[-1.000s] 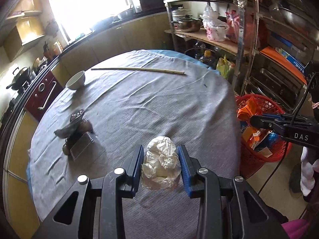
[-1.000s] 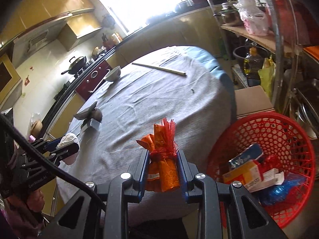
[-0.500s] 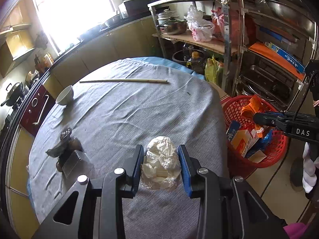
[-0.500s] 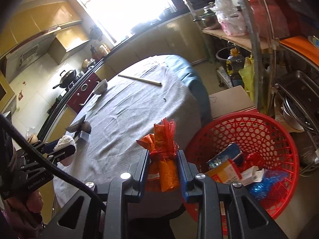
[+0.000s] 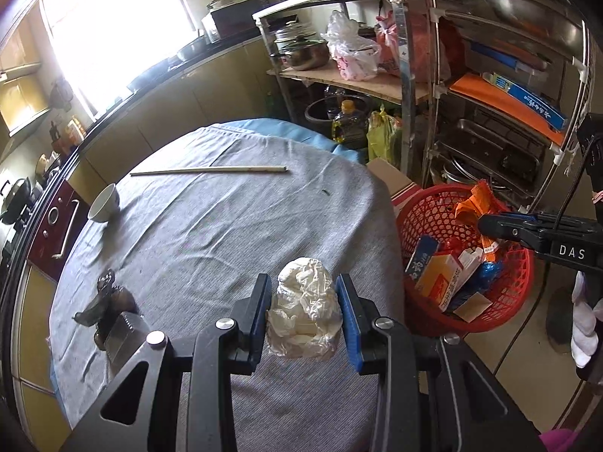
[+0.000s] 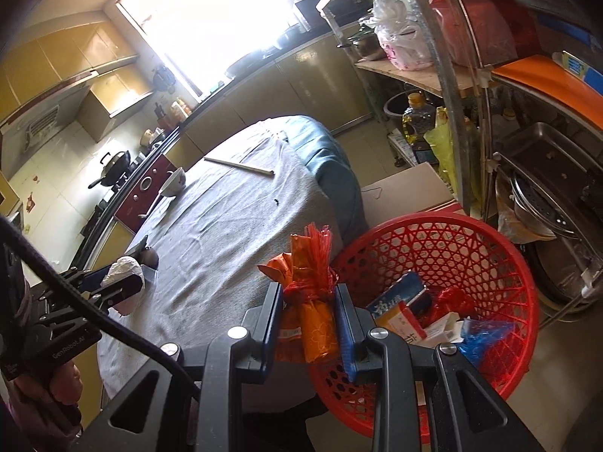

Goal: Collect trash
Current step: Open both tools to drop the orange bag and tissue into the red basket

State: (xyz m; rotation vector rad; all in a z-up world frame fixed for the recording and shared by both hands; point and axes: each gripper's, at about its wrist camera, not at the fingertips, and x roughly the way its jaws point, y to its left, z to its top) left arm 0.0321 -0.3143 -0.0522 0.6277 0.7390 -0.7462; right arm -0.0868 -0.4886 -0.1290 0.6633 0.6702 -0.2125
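Left wrist: left gripper [image 5: 304, 310] clamped on crumpled white bag [image 5: 304, 310]. Right wrist: right gripper [image 6: 308, 324] clamped on orange wrapper [image 6: 309, 301], beside red basket [image 6: 501, 248].

A round table [image 5: 211, 233] fills the middle of the room. On its far side lies a long stick [image 5: 209, 170]; a bowl [image 5: 104, 203] stands near the left edge, and a small heap of objects [image 5: 109, 309] sits nearer, also at the left. To the right of the table, on the floor, stands a basket [image 6: 452, 248] with boxes [image 6: 399, 312] and wrappers inside. A cardboard box [image 6: 407, 188] lies behind the basket, between it and the shelf rack [image 5: 414, 86]. On the rack's board stand a pot [image 5: 305, 52] and, right of it, a bag [image 5: 354, 52]. A counter [image 5: 211, 75] runs behind the table, under the window [image 5: 109, 26].
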